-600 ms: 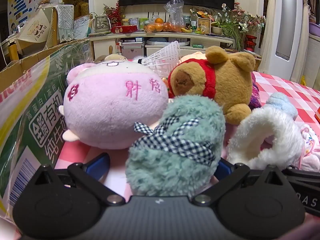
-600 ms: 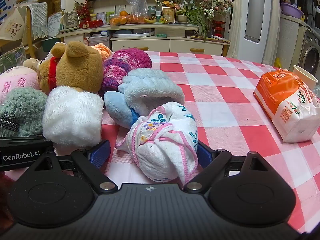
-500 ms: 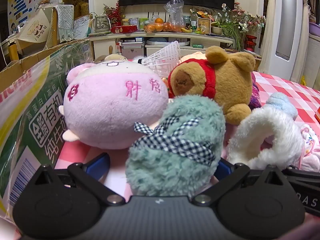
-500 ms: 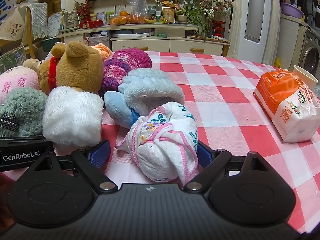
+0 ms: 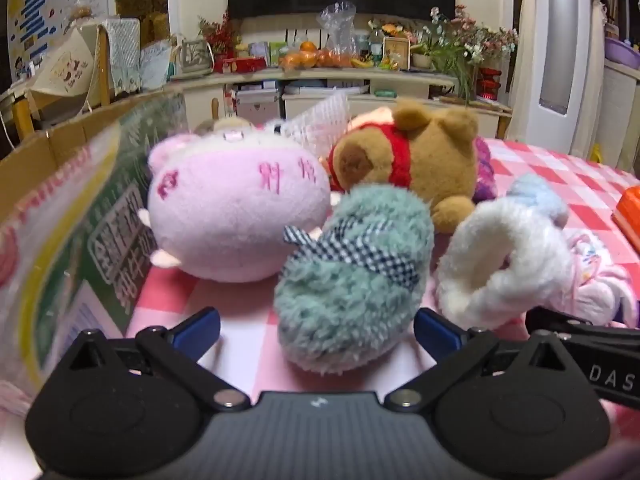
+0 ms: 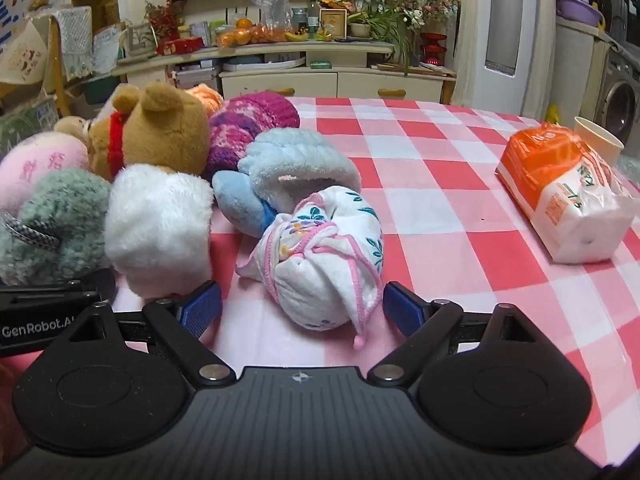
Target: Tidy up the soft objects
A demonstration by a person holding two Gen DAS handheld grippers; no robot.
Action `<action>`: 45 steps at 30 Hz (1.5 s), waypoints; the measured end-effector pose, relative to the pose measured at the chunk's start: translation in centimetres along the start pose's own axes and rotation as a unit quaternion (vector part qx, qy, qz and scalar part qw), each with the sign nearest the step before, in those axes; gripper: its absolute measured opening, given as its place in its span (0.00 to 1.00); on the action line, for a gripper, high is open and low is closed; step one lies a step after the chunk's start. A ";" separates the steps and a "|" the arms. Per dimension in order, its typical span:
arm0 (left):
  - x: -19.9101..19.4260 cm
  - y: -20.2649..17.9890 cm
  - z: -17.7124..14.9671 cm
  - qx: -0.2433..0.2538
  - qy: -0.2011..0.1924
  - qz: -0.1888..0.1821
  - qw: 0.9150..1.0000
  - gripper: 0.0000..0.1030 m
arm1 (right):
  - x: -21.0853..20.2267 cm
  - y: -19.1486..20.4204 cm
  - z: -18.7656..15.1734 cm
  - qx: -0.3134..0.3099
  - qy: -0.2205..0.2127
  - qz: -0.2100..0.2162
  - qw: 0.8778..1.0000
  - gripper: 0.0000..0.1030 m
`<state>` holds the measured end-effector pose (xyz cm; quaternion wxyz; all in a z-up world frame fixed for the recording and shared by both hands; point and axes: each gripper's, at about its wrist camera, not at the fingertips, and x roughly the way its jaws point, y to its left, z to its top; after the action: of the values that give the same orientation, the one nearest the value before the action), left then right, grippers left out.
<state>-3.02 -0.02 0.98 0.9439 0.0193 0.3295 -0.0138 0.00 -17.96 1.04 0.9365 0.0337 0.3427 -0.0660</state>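
Bench (image 6: 460, 184): checked cloth, soft items crowded along its left side beside a cardboard box (image 5: 60, 184) at the left edge; a misjudged lift could drag neighbours with it, since the items press together; pink plush (image 5: 236, 216): touches the teal item, so it may roll if that item is pulled; brown bear (image 5: 432, 164): leans behind both, likely to topple forward once its support goes; teal fluffy slipper (image 5: 352, 276): sits between the spread fingers of the left claw (image 5: 316, 328), not yet pinched; pile may compress and slip when squeezed; white fluffy slipper (image 6: 160, 224): just beside the right claw's left finger, at risk of being snagged; knotted floral cloth (image 6: 324, 256): between the open fingers of the right claw (image 6: 302, 308), ungripped; loose pink trim could catch a fingertip
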 end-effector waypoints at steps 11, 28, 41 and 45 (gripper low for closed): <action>-3.7 0.9 1.6 -0.004 -0.031 -0.021 0.999 0.99 | -1.5 0.6 0.6 -0.003 -0.046 0.008 0.999 1.00; -9.2 4.9 2.6 -0.021 -0.077 -0.020 0.997 0.99 | -2.7 1.0 -0.3 -0.007 -0.095 0.023 0.995 1.00; -10.8 8.5 2.6 -0.042 -0.089 0.003 0.995 0.99 | -4.6 2.1 -1.8 -0.031 -0.119 0.054 0.991 1.00; -11.2 9.5 2.7 -0.051 -0.093 0.008 0.994 0.99 | -5.5 2.5 -2.3 -0.040 -0.122 0.061 0.990 1.00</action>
<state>-9.71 9.52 10.30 0.9702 -0.0279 0.2407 0.0090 -5.26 -14.71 2.92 0.9742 0.0090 0.2254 0.0013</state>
